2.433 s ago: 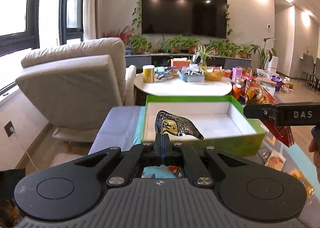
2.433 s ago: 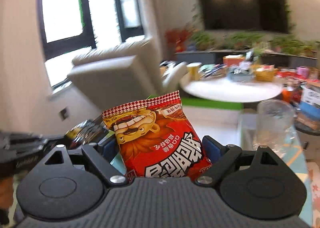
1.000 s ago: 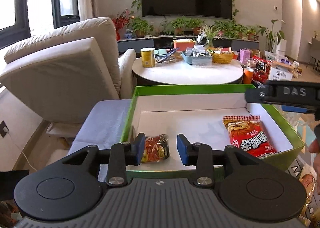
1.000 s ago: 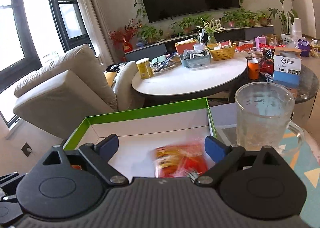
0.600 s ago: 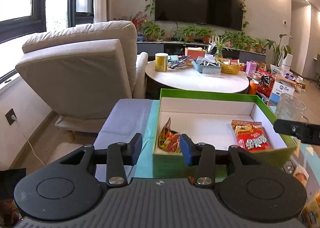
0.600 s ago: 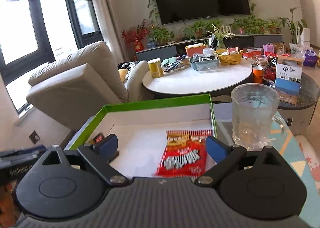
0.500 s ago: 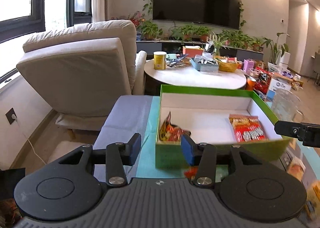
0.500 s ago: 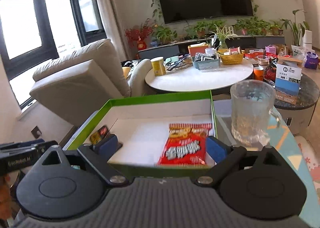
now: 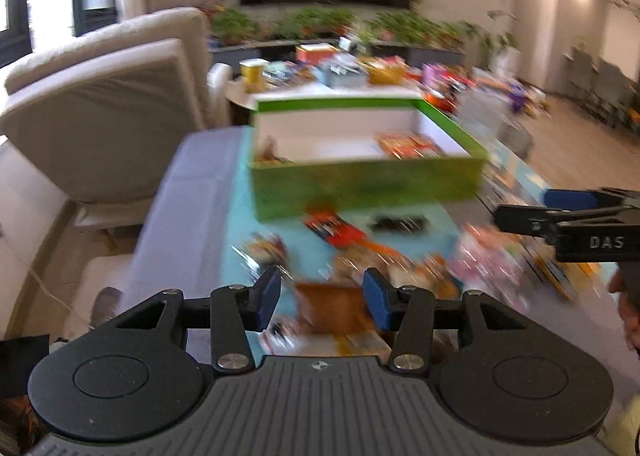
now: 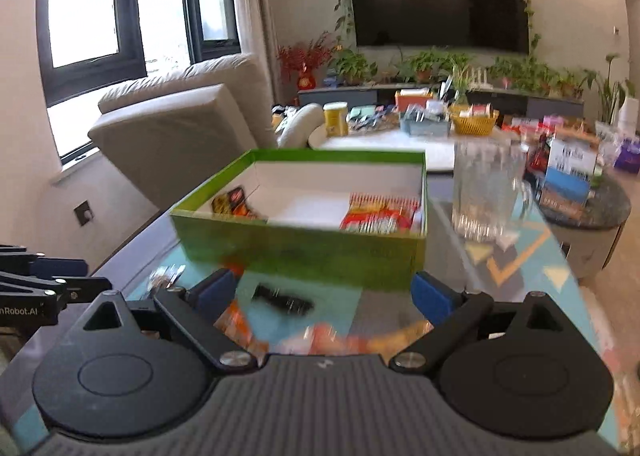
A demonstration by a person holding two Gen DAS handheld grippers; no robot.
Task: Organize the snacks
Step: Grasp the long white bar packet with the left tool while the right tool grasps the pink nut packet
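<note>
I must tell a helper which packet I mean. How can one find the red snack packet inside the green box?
Find the green box on the table, before the beige armchair. On its white floor, look to the end nearest the glass mug. The red packet lies flat there; the dark packet leans in the opposite corner.

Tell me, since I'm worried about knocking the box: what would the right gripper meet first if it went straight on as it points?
Probably the loose snack packets on the table; the right gripper angles down toward them. The green box stands just beyond. Blur leaves depth uncertain.
</note>
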